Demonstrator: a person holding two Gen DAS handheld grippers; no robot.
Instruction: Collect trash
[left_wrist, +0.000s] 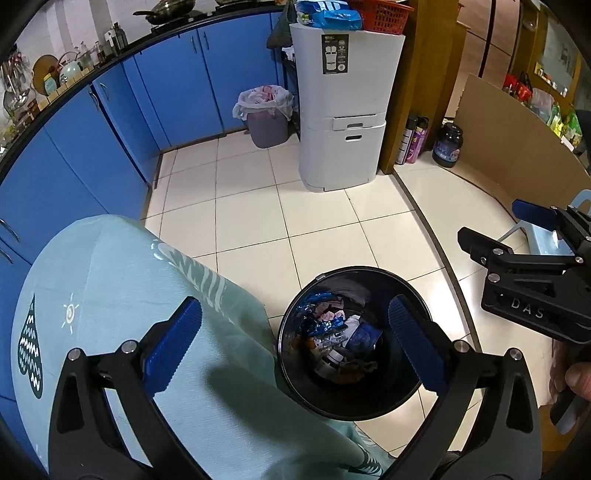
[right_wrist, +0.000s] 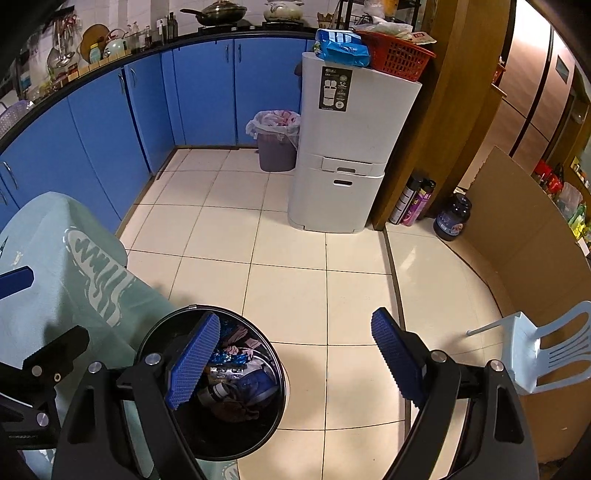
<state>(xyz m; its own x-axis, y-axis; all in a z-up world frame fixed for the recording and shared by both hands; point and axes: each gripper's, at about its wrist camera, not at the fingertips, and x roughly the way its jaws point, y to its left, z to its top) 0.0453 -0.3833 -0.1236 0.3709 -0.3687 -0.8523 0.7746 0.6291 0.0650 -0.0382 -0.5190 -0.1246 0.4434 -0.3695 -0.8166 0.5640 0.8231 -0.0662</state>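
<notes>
A round black trash bin (left_wrist: 406, 284) stands on the tiled floor beside a table. It holds mixed trash (left_wrist: 332, 332): shiny blue wrappers, pink and white scraps, a dark blue packet. My left gripper (left_wrist: 295, 347) hangs above the bin's left side, jaws wide open with nothing between the blue pads. My right gripper (right_wrist: 295, 358) is open too and holds nothing; its left pad (right_wrist: 192, 358) hangs over the bin (right_wrist: 280, 369) and its trash (right_wrist: 240, 369). Each gripper shows in the other's view: the right gripper (left_wrist: 495, 225) at the right edge, the left gripper (right_wrist: 59, 302) at the left edge.
A table with a pale teal cloth (left_wrist: 110, 295) adjoins the bin on the left. Blue cabinets (left_wrist: 74, 166) line the left and back. A purple lined bin (left_wrist: 266, 118), a tall white unit (left_wrist: 343, 110), bottles (left_wrist: 413, 140), cardboard (right_wrist: 517, 221) and a pale plastic chair (right_wrist: 535, 354) stand around the floor.
</notes>
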